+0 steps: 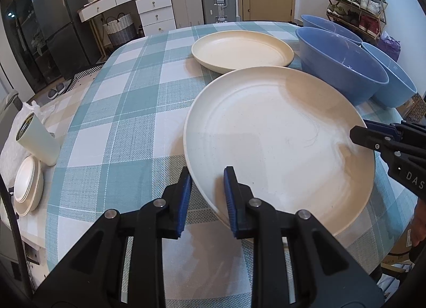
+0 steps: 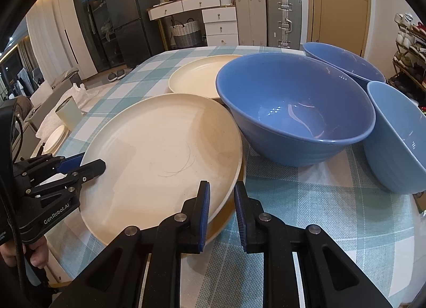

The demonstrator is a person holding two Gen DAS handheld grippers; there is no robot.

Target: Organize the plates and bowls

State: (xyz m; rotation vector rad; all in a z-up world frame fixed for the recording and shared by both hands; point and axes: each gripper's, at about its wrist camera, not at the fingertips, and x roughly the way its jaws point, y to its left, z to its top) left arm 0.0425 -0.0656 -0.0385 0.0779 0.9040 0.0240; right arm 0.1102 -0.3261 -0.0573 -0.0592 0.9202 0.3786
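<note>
Both claws, L [image 1: 208, 198] & R [image 2: 222, 210], clamp opposite rims of 1 cream plate [image 1: 279, 143] by 3 blue bowls [image 2: 293, 105] on tabletop [image 1: 119, 111].

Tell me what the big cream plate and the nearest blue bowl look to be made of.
Cream plate: likely matte plastic or wheat-straw composite; dull, faintly speckled surface with soft, diffuse reflections, though unglazed ceramic cannot be ruled out. Blue bowl: probably glazed ceramic or glossy melamine; sharp pinpoint light reflections inside and a smooth, shiny wall with faint ridges near the base.
</note>
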